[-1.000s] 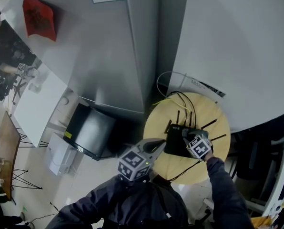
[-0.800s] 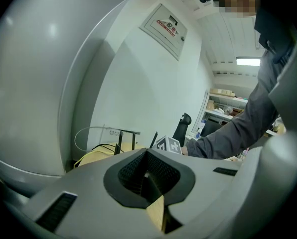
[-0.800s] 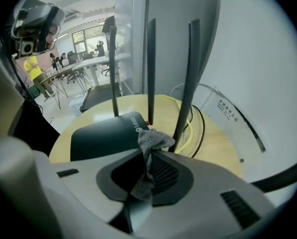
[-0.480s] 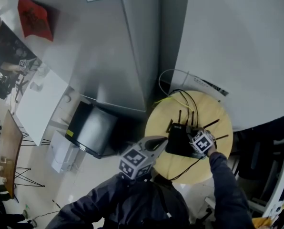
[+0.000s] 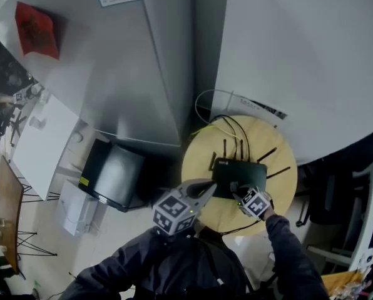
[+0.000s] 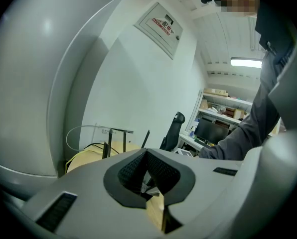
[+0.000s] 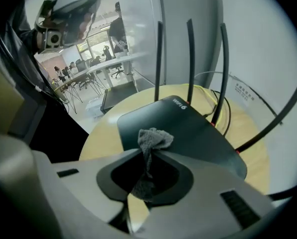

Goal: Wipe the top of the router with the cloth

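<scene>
A black router (image 5: pixel 240 175) with several upright antennas lies on a round wooden table (image 5: pixel 199 161). My right gripper (image 5: pixel 236 191) sits at the router's near edge, shut on a small grey cloth (image 7: pixel 153 138). In the right gripper view the cloth's bunched end pokes out past the jaws (image 7: pixel 147 156) and rests on the router's flat top (image 7: pixel 193 128), short of its middle. My left gripper (image 5: pixel 210 187) hovers at the table's near-left side, beside the router. Its jaws (image 6: pixel 144 154) are shut with nothing between them. The antennas (image 6: pixel 108 144) show beyond them.
Yellow and black cables (image 5: pixel 227 125) loop over the table's far side toward a wall socket (image 5: pixel 261 110). A tall grey cabinet (image 5: pixel 143 67) and a curved white wall (image 5: pixel 299 55) stand close behind. A dark box (image 5: pixel 111 175) sits on the floor at the left, an office chair (image 6: pixel 172 128) at the right.
My right gripper has drawn the cloth back across the router top, from its right side toward the near edge. The left gripper has kept its place.
</scene>
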`<state>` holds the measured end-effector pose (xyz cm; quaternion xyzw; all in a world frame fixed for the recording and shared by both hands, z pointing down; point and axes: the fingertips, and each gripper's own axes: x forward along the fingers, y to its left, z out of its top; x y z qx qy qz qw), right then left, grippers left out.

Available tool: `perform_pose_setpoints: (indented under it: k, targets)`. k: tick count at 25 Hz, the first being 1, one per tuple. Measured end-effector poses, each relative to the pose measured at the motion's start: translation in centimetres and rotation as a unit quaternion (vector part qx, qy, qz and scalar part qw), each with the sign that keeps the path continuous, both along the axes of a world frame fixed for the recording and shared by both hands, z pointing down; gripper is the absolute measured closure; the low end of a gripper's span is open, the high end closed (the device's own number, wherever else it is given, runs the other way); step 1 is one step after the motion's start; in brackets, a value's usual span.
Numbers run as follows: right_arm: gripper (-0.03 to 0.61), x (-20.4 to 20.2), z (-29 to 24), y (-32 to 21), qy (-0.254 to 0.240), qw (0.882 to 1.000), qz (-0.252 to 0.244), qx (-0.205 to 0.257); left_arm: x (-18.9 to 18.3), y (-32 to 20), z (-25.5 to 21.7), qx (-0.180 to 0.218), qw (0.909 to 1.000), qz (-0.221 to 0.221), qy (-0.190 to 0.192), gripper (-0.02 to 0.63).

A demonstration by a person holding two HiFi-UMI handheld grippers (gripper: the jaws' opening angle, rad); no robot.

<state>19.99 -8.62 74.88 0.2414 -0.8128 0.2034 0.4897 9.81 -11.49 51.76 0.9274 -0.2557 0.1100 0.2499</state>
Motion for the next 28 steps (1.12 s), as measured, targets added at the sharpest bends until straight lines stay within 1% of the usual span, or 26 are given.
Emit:
perform_pose_setpoints:
  k: [5,7,9,12,14,16,19,21,24,28]
  targets:
    - [0.508,-0.4,0.4,3.0,-0.004,1.000,0.004,-0.009,0.3,1.1,-0.1,-0.002,0.9999,0.013,0.004,0.612]
    - [0.508,-0.3,0.4,3.4,-0.002,1.000,0.003,-0.015,0.3,1.4,-0.2,-0.001,0.9999,0.016,0.005,0.612]
    - [0.508,0.0,0.1,3.0,-0.003,1.000,0.008,-0.009,0.2,1.6,-0.3,0.000,0.9998,0.016,0.006,0.612]
    - [0.508,1.5,-1.0,0.5,-0.003,0.999,0.047,0.018,-0.1,1.7,-0.4,0.002,0.9998,0.016,0.007,0.613]
    - [0.508,3.0,-1.6,-1.8,0.013,0.996,0.075,0.038,-0.4,1.8,-0.5,0.002,0.9999,0.016,0.006,0.613]
    - [0.508,4.3,-1.8,-3.9,0.031,0.994,0.089,0.048,-0.6,1.7,-0.4,0.001,0.9999,0.014,0.004,0.612]
    - [0.508,5.6,-2.0,-6.8,0.059,0.992,0.098,0.061,-0.7,1.3,-0.4,0.001,0.9999,0.011,0.004,0.613]
    - [0.508,6.3,-1.6,-8.0,0.073,0.990,0.107,0.062,-0.8,0.8,-0.5,0.003,1.0000,0.007,0.004,0.614]
    - [0.508,6.8,-1.0,-9.2,0.085,0.988,0.116,0.065,-0.8,0.0,-0.3,0.004,1.0000,0.001,0.000,0.612]
    - [0.508,7.3,-0.2,-10.4,0.097,0.986,0.114,0.069,-0.6,-0.9,0.0,0.000,1.0000,-0.002,0.000,0.614]
